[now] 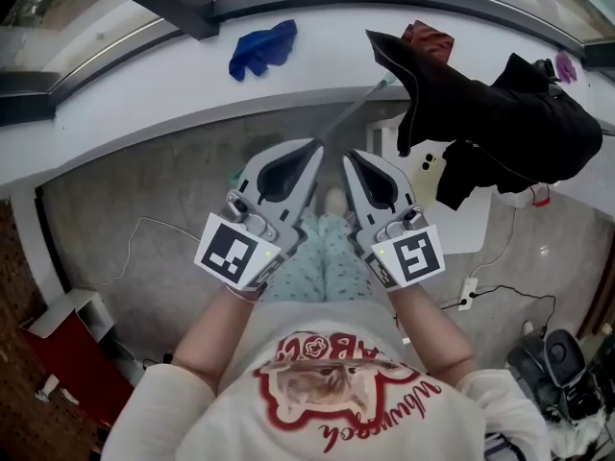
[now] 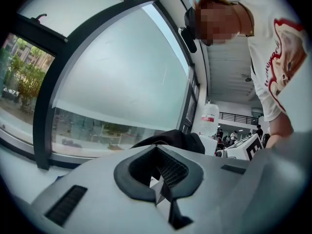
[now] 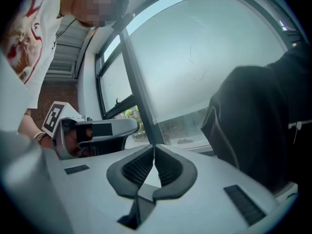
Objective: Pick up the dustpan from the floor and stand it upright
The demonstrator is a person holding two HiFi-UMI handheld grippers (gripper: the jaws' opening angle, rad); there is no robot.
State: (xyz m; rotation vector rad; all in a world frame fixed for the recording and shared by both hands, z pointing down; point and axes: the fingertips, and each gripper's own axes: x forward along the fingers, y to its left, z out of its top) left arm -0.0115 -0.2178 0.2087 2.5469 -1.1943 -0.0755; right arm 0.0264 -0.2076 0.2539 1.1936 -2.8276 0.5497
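Both tools are held side by side at the middle of the head view, pointing toward 12 o'clock, with the person's pale patterned trouser legs [image 1: 327,257] showing between and below them. The left tool [image 1: 315,145] is clenched on nothing: its own view shows the dark ribbed pads meeting at the tips, with only window glass and a dark heap beyond. The right tool [image 1: 348,154] is likewise clenched and empty, its pads pressed together along their length. In its own view the left tool sits at 9 o'clock. I cannot pick out the dustpan for certain. A thin grey rod [image 1: 354,113] slants from just past the left tool's tip up toward 1 o'clock, ending at the white ledge [image 1: 144,94], and whatever lies at its lower end is hidden behind the tools. On the ledge, a blue cloth [image 1: 261,50] lies at 11 o'clock and a black jacket [image 1: 509,123] sprawls at 2 o'clock, hanging over the edge. The grey floor [image 1: 163,190] carries a power strip [image 1: 468,293] with cables at 4 o'clock and a red box [image 1: 77,353] at 8 o'clock.
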